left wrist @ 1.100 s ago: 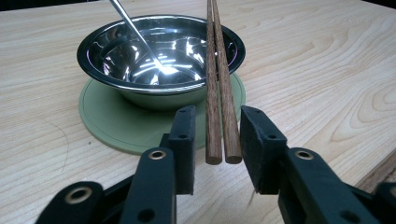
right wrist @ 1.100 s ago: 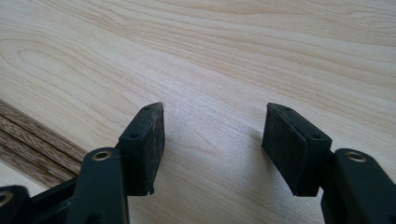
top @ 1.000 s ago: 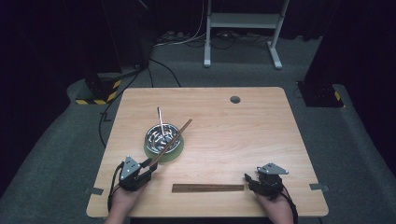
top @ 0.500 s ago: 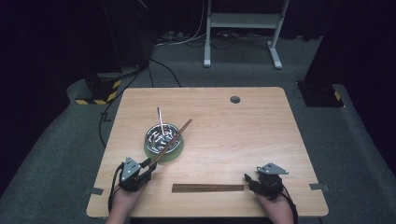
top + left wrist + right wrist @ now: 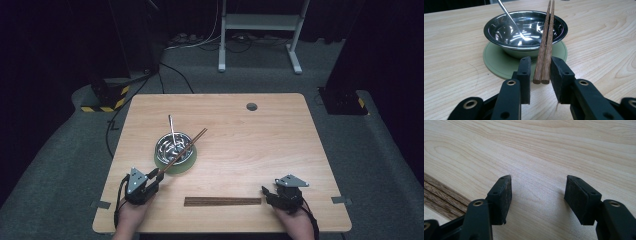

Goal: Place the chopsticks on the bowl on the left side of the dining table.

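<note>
So my left fingers (image 5: 539, 72) have just been closing in on the near ends of a pair of chopsticks (image 5: 545, 50). The sticks sit between the pads, but there's a sliver of gap on each side, so I'd say they're not pinched yet, just bracketed. The chopsticks lie propped across the rim of the steel bowl (image 5: 499, 27), far ends poking out past it, near ends out over the green mat (image 5: 495, 62) toward me. That tilt is handy: the ends are raised off the desk (image 5: 280, 145), so I can come in level instead of scraping the wood.

There's a spoon (image 5: 510, 17) leaning in the bowl too, well clear of the sticks, so it shouldn't get knocked if I lift straight.

My right fingers (image 5: 537, 197) are wide apart with nothing between them, hovering low over bare desk just beside the dark wooden strip (image 5: 222, 201) near the front edge. Parked there, I guess, waiting its turn.
</note>
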A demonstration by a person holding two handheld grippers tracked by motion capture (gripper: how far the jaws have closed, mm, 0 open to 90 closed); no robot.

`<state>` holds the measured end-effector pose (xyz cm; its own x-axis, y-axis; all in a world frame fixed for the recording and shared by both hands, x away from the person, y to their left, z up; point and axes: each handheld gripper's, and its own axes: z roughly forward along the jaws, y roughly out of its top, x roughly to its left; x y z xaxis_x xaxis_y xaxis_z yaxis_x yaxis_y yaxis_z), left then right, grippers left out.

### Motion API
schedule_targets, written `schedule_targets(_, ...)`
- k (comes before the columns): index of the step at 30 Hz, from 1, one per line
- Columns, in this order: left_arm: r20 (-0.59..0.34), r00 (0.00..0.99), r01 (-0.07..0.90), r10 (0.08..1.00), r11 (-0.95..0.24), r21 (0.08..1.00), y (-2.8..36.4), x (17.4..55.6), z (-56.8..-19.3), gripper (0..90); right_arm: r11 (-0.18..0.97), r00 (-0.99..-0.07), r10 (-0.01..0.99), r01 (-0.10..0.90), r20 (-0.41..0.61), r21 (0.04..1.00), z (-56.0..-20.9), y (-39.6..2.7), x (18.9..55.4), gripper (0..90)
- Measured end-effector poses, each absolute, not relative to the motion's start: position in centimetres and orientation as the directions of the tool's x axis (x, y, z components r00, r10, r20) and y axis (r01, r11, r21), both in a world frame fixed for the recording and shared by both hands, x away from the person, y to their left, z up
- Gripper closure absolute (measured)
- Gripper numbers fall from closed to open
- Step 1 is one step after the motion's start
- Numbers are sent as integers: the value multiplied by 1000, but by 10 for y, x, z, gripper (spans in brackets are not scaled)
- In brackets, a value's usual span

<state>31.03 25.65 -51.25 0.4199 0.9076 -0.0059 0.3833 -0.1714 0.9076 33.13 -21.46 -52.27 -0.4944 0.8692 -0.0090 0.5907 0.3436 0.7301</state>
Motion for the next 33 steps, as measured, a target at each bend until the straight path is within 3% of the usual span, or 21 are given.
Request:
schedule_targets(20,14,301,403,954,-140,904,268,320,-511,702,345,-495,869,589,-11,730,-523,-215,331,387)
schedule_targets(33,7,297,417,955,-136,899,273,324,-506,672,342,-494,869,592,-7,730,-523,-215,331,388)
